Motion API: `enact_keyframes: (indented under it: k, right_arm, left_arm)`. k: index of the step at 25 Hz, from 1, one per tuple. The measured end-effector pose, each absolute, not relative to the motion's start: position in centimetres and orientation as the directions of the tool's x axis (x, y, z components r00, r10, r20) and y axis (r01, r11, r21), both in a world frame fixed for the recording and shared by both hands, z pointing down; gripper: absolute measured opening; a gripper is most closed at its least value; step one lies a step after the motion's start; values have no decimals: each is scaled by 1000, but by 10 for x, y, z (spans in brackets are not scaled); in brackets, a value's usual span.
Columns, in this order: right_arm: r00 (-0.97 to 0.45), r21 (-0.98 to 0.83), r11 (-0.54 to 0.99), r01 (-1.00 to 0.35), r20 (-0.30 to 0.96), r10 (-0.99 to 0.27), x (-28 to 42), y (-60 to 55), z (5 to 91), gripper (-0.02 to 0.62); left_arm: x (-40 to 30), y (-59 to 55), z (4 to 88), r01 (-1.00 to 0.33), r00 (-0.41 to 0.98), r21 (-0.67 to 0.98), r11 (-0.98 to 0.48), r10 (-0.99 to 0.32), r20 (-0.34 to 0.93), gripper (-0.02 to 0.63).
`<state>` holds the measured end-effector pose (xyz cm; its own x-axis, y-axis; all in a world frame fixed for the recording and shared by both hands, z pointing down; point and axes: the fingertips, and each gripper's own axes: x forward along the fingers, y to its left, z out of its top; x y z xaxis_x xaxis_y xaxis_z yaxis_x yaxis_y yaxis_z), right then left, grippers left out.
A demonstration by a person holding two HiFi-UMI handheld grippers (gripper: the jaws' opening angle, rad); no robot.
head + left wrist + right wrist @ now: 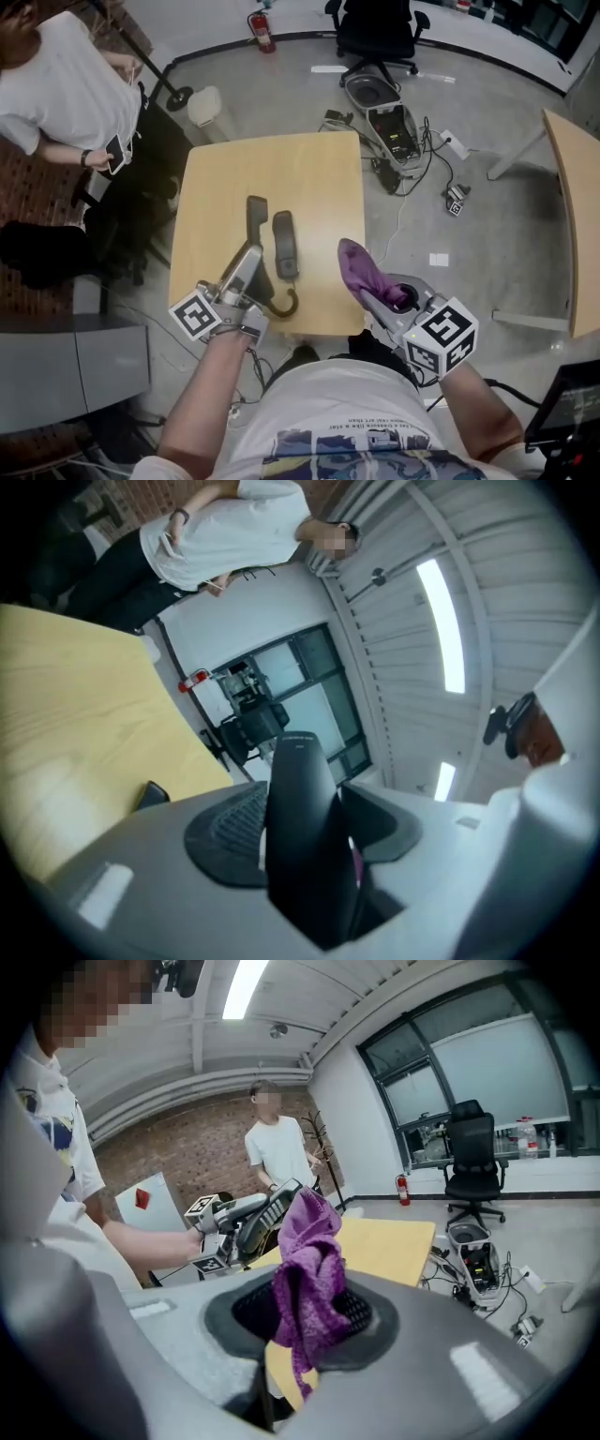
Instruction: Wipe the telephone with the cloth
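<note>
The telephone is in two slim black pieces on the near half of the desk [281, 169]. In the head view both have their long axes running roughly from 6 to 12 o'clock. The handset [256, 217] lies at 9 o'clock of the base piece [284, 242], just beside it. Its far end points to 12 o'clock, and a curled cord [286, 305] loops at the 6 o'clock end of the two. The left tool [248, 262] is clamped on the handset's near end. In the left gripper view the black shaft fills the gap between the partly spread jaws and juts out past them. Whether its far end rests on the desk cannot be told. The right tool [382, 298] is closed on a purple cloth [361, 272], which sits bunched between its jaws and stands up out of them. It is at 3 o'clock of the base piece, apart from it, over the desk's near right corner.
</note>
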<state>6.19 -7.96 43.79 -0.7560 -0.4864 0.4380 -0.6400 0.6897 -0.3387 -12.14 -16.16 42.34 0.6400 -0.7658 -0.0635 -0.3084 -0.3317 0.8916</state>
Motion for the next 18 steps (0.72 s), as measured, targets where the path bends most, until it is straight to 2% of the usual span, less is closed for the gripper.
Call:
enact_keyframes:
  k: [5,11,18]
  right_arm:
    - [-735,-328,674,-662,458,-500,82,-88,447,86]
    - [-751,-353,680,-643,463,-470,96,-97,454,86]
    - [-765,-370,690,-623,473,-437,101,-104,460,86]
  left_arm:
    - [-130,-162,478,-534,574,824,-190,-797,189,258]
    - [-138,-173,522,-709,485,695,-115,-795,363,258]
    - [-135,-185,555,-831,389,554,-51,-766,512,258]
